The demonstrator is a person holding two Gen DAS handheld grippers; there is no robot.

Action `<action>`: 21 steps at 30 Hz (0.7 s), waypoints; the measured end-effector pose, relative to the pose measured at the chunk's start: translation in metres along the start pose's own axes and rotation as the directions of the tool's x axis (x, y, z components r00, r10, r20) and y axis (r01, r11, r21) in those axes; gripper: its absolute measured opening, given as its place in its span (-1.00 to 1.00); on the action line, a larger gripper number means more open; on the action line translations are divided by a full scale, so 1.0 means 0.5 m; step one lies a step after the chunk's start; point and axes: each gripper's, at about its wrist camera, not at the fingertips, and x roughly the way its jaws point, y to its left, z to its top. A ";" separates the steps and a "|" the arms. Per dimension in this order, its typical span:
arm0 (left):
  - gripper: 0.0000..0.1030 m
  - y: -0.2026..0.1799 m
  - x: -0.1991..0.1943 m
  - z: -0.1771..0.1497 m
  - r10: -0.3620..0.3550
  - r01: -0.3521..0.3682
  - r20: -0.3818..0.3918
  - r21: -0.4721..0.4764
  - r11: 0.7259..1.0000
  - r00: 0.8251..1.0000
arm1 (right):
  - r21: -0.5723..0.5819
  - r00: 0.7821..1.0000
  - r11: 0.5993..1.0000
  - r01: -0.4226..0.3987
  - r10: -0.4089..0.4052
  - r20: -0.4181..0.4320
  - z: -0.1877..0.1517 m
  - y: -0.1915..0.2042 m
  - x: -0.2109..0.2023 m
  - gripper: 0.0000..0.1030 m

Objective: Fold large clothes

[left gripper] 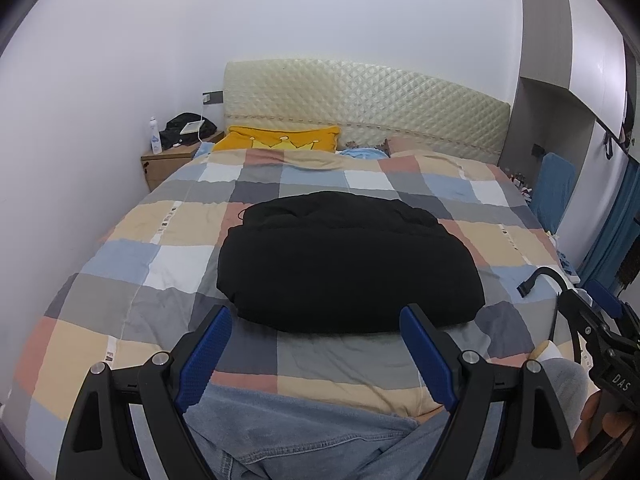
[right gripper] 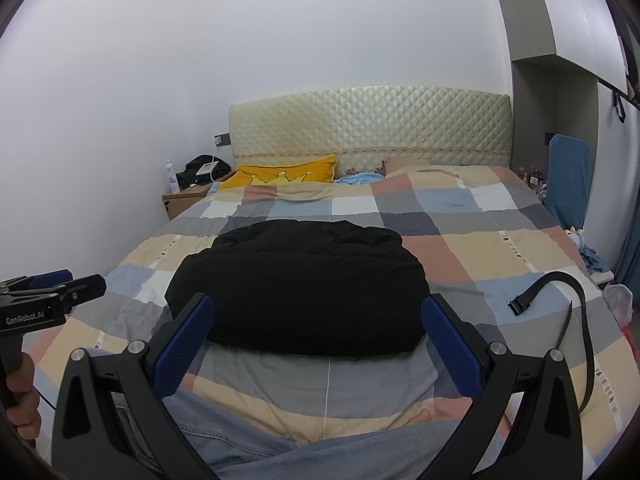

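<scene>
A black garment (left gripper: 348, 264) lies folded into a thick, rounded bundle in the middle of the bed, resting on the checked quilt (left gripper: 168, 232) of beige, grey, blue, white and pink squares. Its near edge sits close to the foot of the bed, where the person's jeans (left gripper: 304, 436) show at the bottom of both views.

The left gripper (left gripper: 316, 332) hangs just short of the bundle's near edge, its blue-padded fingers (left gripper: 206, 354) spread wide apart and holding nothing. The right gripper (right gripper: 318, 322) is in much the same pose, jaws released and empty, with the bundle's near edge showing between its pads (right gripper: 452, 344). Neither tool touches the cloth. Each gripper can be seen at the edge of the other's view, side by side and near one another.

To the right of the bundle a black strap (right gripper: 560, 292) with a buckle curves up off the quilt. At the head of the bed a yellow pillow (left gripper: 280, 140) with a crown design leans against the cream quilted headboard (left gripper: 368, 100), with a bit of light blue fabric (left gripper: 362, 153) beside it. A wooden nightstand (left gripper: 168, 164) in the left corner carries a white bottle (left gripper: 155, 136) and a dark heap of things (left gripper: 182, 128). A blue cloth (right gripper: 568, 176) hangs at the right side of the bed.
</scene>
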 end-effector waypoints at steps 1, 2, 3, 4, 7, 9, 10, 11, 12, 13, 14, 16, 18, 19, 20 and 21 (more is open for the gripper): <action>0.67 0.000 0.000 -0.001 0.000 0.000 -0.001 0.001 1.000 1.000 | 0.000 1.000 1.000 0.000 0.000 -0.003 0.000 -0.001 0.002 1.00; 0.67 0.000 0.000 0.000 0.001 -0.001 -0.001 0.001 1.000 1.000 | 0.000 1.000 1.000 -0.002 0.002 -0.004 0.000 0.000 0.001 1.00; 0.67 0.000 0.000 0.000 0.000 0.000 -0.001 0.001 1.000 1.000 | -0.001 1.000 1.000 -0.002 0.002 -0.005 -0.001 -0.001 0.000 1.00; 0.67 0.000 0.000 0.000 0.000 0.000 0.000 0.000 1.000 1.000 | -0.004 1.000 1.000 0.000 0.000 -0.005 0.001 -0.001 0.000 1.00; 0.67 -0.001 0.000 0.000 0.001 -0.001 0.002 -0.004 1.000 1.000 | -0.005 1.000 1.000 0.002 -0.002 0.001 0.003 -0.001 -0.004 1.00; 0.67 -0.002 0.001 -0.001 0.002 -0.002 0.003 -0.004 1.000 1.000 | -0.006 1.000 1.000 0.002 -0.002 0.000 0.002 0.000 -0.004 1.00; 0.67 -0.003 0.002 -0.001 0.001 -0.001 0.003 -0.004 1.000 1.000 | -0.007 1.000 1.000 0.001 -0.001 0.000 0.003 0.000 -0.005 1.00; 0.67 -0.002 0.001 -0.001 0.001 -0.001 0.004 -0.004 1.000 1.000 | -0.008 1.000 1.000 0.000 0.000 0.000 0.000 0.000 -0.006 1.00; 0.67 -0.003 0.002 -0.002 0.002 -0.002 0.003 -0.004 1.000 1.000 | -0.009 1.000 1.000 0.001 -0.001 0.000 0.001 0.000 -0.006 1.00; 0.67 -0.002 0.001 -0.002 0.002 -0.002 0.003 -0.005 1.000 1.000 | -0.009 1.000 1.000 0.000 0.000 0.000 0.001 -0.001 -0.007 1.00; 0.67 -0.002 0.001 -0.002 0.002 -0.002 0.004 -0.003 1.000 1.000 | -0.008 1.000 1.000 -0.002 0.002 0.001 0.000 0.000 -0.006 1.00; 0.67 -0.002 0.002 -0.001 0.004 -0.004 0.002 -0.002 1.000 1.000 | -0.009 1.000 1.000 -0.003 0.003 0.000 -0.001 0.001 -0.006 1.00; 0.67 -0.004 0.003 0.001 0.008 -0.007 0.004 -0.008 1.000 1.000 | -0.003 1.000 1.000 -0.005 0.005 0.003 0.000 0.001 -0.006 1.00; 0.67 -0.005 0.002 0.002 0.014 -0.014 0.007 -0.009 1.000 1.000 | 0.002 1.000 1.000 -0.008 0.008 0.001 -0.001 0.003 -0.005 1.00; 0.67 -0.006 -0.001 0.002 0.023 -0.023 0.015 -0.010 1.000 1.000 | 0.001 1.000 1.000 -0.012 0.012 -0.002 -0.002 0.005 -0.004 1.00; 0.67 -0.006 -0.003 0.002 0.025 -0.025 0.020 -0.011 1.000 0.999 | -0.004 1.000 1.000 -0.016 0.016 -0.002 -0.003 0.007 -0.004 1.00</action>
